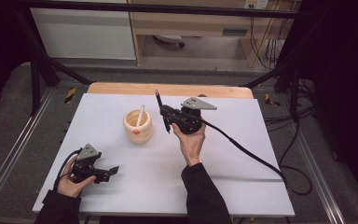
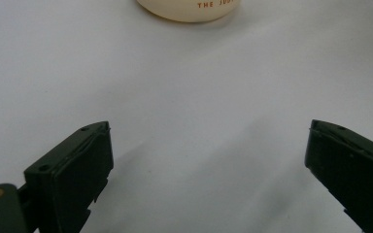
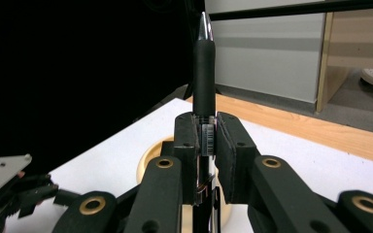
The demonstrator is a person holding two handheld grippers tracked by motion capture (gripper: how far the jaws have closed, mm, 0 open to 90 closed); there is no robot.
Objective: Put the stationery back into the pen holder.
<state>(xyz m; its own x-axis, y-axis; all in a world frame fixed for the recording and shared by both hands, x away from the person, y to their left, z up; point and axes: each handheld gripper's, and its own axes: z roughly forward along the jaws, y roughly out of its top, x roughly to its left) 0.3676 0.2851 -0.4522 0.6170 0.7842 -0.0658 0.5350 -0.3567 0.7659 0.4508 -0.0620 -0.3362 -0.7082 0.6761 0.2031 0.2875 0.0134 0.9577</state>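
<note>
The right hand-held gripper (image 1: pixel 164 113) is lifted off the bench, held up in the person's right hand (image 1: pixel 191 140) just to the right of a squat, cream-coloured round pot (image 1: pixel 138 126). Its jaws are pinching a slim black pen with a silvery metal tip (image 3: pixel 204 73); in the right gripper view the pen stands upright between the two pads, tip pointing up, with a small barcode label showing where the pads clamp it. From above, the pen (image 1: pixel 159 101) rises up out of the jaws, close to the pot but apart from it.

The pot sits a little left of the middle of the white bench top (image 1: pixel 242 154), with a small orange mark on its near side and a thin white stick (image 1: pixel 140 115) leaning inside it. Its lower edge, with orange lettering, shows at the top of the left gripper view (image 2: pixel 189 9).

The left hand-held gripper (image 1: pixel 112 170) rests low over the near left part of the bench, well apart from the pot, held in the left hand (image 1: pixel 72 182). Its jaws are spread wide with bare white surface between them.

A black cable (image 1: pixel 247 151) trails from the right gripper across the bench to the right.
</note>
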